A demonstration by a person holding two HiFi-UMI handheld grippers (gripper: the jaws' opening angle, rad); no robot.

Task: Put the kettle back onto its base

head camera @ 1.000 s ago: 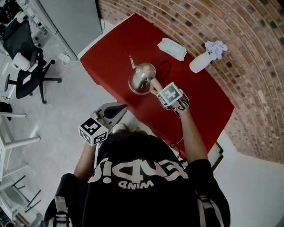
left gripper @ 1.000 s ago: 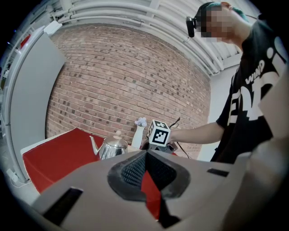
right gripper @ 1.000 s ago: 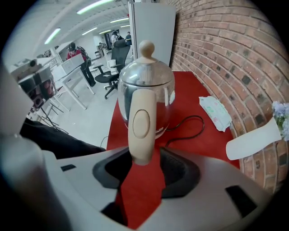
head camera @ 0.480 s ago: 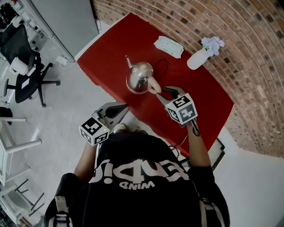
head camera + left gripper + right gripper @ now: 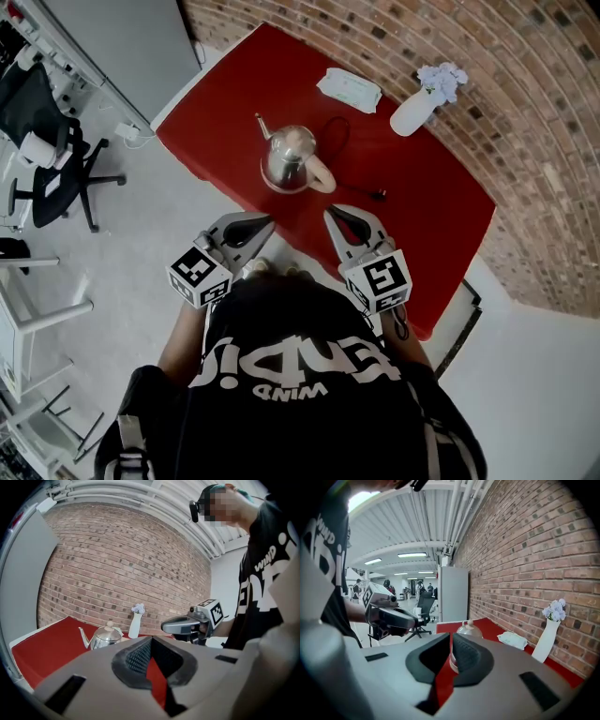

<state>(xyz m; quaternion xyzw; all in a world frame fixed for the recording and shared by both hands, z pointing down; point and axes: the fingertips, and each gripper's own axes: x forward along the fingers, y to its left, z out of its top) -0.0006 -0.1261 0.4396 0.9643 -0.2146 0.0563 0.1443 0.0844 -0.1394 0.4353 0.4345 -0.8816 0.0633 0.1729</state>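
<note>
Seating of kettle: the kettle (image 5: 286,157) is judged to be already set down. The step in hand is taken to be the clearing of the claws and a check that the body sits flat.
Kettle: it is stood upright on the red desk (image 5: 422,216), near the edge facing the person. The spout (image 5: 262,127) is turned to 11 o'clock and the pale handle (image 5: 320,174) to 4 o'clock.
Base: no separate base is made out beneath the kettle in the head view. A dark cord (image 5: 330,131) is looped from 1 o'clock of the kettle round to 4 o'clock, so the base is judged to lie under it.
Method: the handle should be left untouched and the cord not snagged. Any tilt of the body should be corrected by a light lift and re-seat, not by a push at the side.
Right claw (image 5: 334,217): it is held at 5 o'clock of the kettle, apart from it, with the jaws closing and all but pressed together. Nothing is pinched; the kettle is only seen beyond the narrow slit.
Left claw (image 5: 266,223): it is held at 7 o'clock of the kettle, apart from it, with the jaws pressed together and nothing gripped.
Surroundings: a white vase (image 5: 410,112) at 2 o'clock and a packet (image 5: 349,90) at 1 o'clock are set well apart from the kettle.
</note>
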